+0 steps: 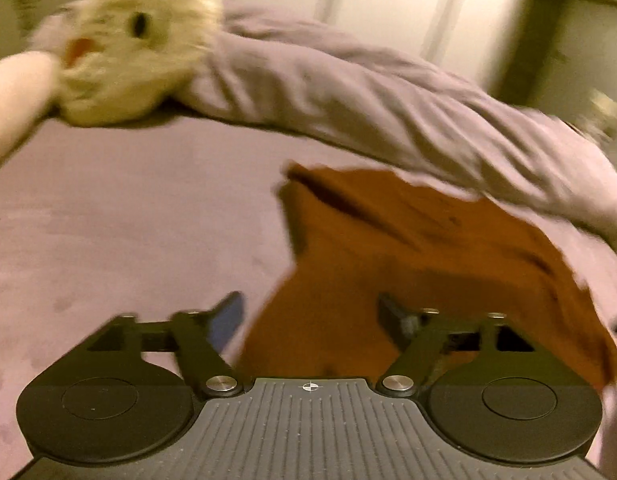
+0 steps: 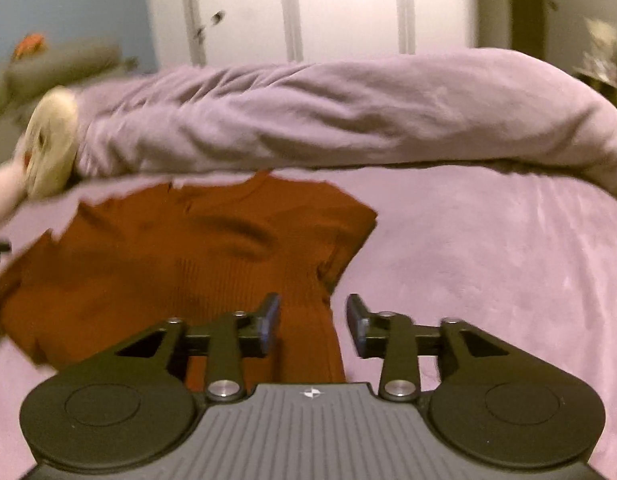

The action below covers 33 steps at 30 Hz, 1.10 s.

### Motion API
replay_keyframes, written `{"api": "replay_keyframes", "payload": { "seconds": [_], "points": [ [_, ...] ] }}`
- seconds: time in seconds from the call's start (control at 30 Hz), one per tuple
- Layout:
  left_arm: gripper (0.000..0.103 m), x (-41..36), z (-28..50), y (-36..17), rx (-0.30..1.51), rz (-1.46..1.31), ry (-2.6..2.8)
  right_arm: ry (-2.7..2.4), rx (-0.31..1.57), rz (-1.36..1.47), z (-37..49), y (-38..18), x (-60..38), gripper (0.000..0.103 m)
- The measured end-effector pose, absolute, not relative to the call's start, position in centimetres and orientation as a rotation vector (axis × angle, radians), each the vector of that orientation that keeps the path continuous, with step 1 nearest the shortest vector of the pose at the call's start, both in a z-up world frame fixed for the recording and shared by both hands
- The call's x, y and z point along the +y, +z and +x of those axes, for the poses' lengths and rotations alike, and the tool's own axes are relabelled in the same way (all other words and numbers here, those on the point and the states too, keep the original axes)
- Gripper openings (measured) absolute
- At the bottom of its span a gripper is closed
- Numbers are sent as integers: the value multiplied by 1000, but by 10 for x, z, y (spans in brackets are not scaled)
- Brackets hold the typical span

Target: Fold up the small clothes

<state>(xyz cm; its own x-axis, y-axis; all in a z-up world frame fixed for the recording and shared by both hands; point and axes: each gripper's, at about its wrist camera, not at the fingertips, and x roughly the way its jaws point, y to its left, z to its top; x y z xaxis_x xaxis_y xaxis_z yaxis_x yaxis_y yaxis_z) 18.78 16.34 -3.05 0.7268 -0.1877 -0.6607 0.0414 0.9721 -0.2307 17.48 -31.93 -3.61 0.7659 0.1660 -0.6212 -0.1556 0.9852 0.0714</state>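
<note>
Rust top [image 2: 180, 264] flat on bed [image 2: 488, 260], collar far, hem near. Right gripper [image 2: 312, 320] half open over hem's right edge, empty. Left gripper [image 1: 312, 316] wide open, empty, over left edge.

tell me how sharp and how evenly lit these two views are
Left wrist view: heavy motion blur on the plush toy and the rust-orange top, only the left gripper crisp. Right wrist view: milder blur, bright glare on the pale doors, and fisheye bending of the bunched duvet.
</note>
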Motion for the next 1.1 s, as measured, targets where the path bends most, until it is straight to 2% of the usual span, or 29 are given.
{"api": "replay_keyframes", "payload": {
  "seconds": [0.07, 0.27, 0.33, 0.37, 0.43, 0.5, 0.53, 0.57, 0.6, 0.63, 0.67, 0.9, 0.97, 1.1],
  "points": [
    [90, 161, 189, -40, 776, -190, -164, 186, 698, 7, 178, -41, -318, 44],
    [90, 164, 218, -60, 837, -219, -122, 201, 758, 86, 206, -55, -314, 44],
    [90, 165, 228, -60, 859, -270, -146, 203, 763, 103, 212, -56, -311, 44],
    [86, 164, 233, -60, 858, -287, -158, 207, 769, 113, 215, -57, -311, 44],
    [72, 160, 236, -58, 858, -279, -158, 207, 775, 101, 220, -58, -308, 44],
    [40, 153, 240, -58, 870, -259, -152, 219, 768, 85, 223, -58, -305, 44],
    [36, 151, 240, -58, 873, -249, -148, 224, 768, 80, 224, -59, -304, 42],
    [30, 149, 239, -58, 874, -236, -144, 226, 773, 76, 226, -59, -304, 33],
    [19, 147, 239, -58, 873, -226, -148, 229, 776, 77, 226, -59, -303, 25],
    [14, 147, 237, -58, 871, -216, -150, 242, 781, 82, 227, -59, -302, 11],
    [9, 146, 236, -57, 870, -209, -152, 256, 787, 89, 228, -59, -302, 9],
    [8, 145, 220, -41, 800, -226, -226, 309, 741, 53, 218, -49, -296, 8],
    [10, 142, 224, -44, 815, -231, -249, 310, 748, 38, 221, -50, -294, 12],
    [22, 134, 234, -52, 851, -221, -240, 292, 787, 53, 232, -59, -293, 13]
  ]
}}
